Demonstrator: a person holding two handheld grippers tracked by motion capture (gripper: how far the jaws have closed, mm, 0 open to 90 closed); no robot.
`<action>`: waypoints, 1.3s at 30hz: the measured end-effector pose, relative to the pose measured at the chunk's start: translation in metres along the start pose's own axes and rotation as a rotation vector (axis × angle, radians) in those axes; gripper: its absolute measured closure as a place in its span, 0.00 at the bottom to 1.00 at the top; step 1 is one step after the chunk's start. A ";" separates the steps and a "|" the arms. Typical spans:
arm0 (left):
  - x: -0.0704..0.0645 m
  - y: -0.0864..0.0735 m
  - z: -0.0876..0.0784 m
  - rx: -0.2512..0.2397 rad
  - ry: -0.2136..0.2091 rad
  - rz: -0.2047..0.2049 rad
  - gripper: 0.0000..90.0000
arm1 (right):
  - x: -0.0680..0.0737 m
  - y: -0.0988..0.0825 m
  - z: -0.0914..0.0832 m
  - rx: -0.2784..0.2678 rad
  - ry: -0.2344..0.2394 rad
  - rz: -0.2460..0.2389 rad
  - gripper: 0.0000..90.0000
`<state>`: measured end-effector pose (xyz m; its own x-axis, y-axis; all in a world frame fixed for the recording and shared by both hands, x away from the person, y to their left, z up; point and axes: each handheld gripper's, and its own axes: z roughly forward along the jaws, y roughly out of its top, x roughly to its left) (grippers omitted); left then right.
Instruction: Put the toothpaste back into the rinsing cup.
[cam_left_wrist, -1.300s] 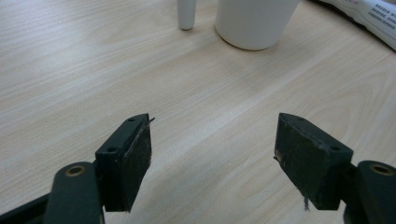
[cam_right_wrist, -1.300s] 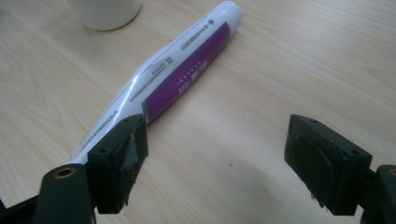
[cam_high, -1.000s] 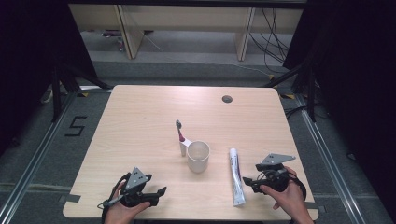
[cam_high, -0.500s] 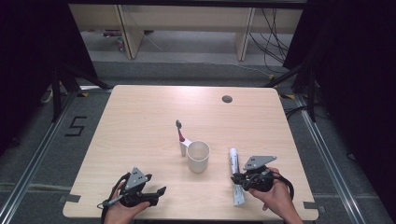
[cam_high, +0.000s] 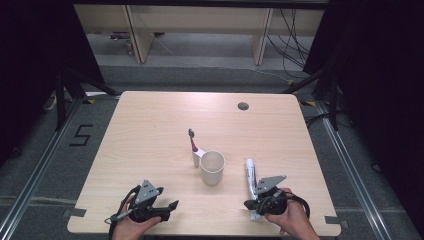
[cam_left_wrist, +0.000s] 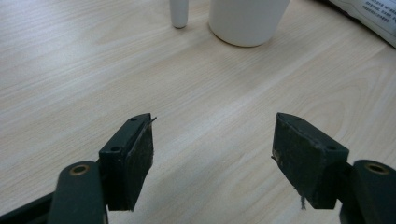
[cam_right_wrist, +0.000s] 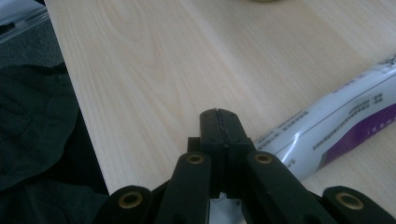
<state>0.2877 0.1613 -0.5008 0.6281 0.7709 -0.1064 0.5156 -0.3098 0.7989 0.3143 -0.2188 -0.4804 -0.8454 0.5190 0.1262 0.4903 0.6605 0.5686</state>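
Just closing the right gripper (cam_right_wrist: 217, 122), pads together on nothing visible, beside the toothpaste tube (cam_right_wrist: 336, 121) running near-to-far by the table's near right corner; holds left gripper (cam_left_wrist: 213, 128) spread.

— Where did the cup (cam_high: 212, 168) stand?
— On the table (cam_high: 150, 130), near its middle, with the toothbrush (cam_high: 194, 148) just to its left, running away toward the far edge.
— And the tube (cam_high: 251, 186)?
— To the cup's right, lying lengthwise toward the near edge.
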 end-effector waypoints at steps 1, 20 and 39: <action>0.000 0.000 0.000 0.000 0.000 0.000 0.32 | 0.001 -0.002 0.002 -0.002 0.011 -0.005 1.00; 0.000 0.000 -0.001 0.026 0.002 0.026 0.33 | -0.035 -0.039 -0.029 0.056 -0.088 0.073 1.00; -0.001 0.001 -0.001 0.019 -0.002 0.020 0.34 | -0.094 -0.030 -0.038 0.081 -0.270 0.196 1.00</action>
<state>0.2870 0.1607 -0.4998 0.6396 0.7632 -0.0916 0.5138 -0.3359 0.7894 0.3713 -0.3080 -0.4784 -0.6525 0.7578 0.0011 0.6621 0.5694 0.4873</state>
